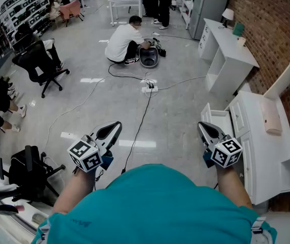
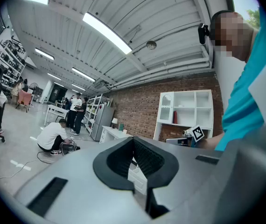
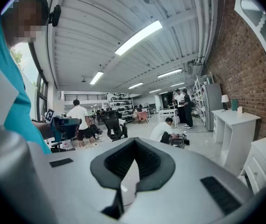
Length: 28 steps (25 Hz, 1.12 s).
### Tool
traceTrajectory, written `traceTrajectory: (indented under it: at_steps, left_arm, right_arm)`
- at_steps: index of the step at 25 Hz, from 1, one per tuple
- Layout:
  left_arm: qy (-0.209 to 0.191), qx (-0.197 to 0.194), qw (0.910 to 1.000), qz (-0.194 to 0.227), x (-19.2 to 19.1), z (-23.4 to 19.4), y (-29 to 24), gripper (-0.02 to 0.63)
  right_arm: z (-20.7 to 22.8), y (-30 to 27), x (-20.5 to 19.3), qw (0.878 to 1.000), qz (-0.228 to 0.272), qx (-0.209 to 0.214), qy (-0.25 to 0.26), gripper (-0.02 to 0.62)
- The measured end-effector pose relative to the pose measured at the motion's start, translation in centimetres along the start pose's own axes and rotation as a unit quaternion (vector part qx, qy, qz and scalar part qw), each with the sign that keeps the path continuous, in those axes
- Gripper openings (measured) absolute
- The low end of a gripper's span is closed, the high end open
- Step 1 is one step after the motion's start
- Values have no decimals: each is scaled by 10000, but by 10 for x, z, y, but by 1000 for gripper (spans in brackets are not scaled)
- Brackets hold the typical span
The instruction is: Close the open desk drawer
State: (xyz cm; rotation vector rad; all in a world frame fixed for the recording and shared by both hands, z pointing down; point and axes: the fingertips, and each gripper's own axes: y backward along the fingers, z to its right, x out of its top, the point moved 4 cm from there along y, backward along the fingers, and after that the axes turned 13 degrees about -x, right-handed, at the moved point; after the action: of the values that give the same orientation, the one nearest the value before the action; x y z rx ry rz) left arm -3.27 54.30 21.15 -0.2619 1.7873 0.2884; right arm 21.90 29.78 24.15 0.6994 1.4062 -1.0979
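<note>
White is the counter [image 1: 254, 146] on my right, next to the brick wall [image 1: 267, 14]. Its drawer [image 1: 219, 118] is open and sticks out to the left, over the grey floor [image 1: 175, 105]. My right hand-held gripper [image 1: 204, 128] is up in the air, close to the near end of the drawer. Its jaws are pressed together with nothing in them. My left hand-held gripper [image 1: 113, 127] is well off to the left, also pressed together and holding nothing. Far away, a person [image 1: 125, 39] crouches on the floor.
</note>
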Motion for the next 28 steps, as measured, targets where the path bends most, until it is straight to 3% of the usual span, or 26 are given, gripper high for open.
traceTrajectory:
  at_steps: [20,28]
  left_arm:
    - [-1,-16,10000,11,-2,21,-46,15]
    - [52,-96,9999,-70,-13,43,-97,15]
  right_arm:
    - [35,7,9,9997,111,107,198,20]
    - [74,30,-3,9991,53,190,389,20]
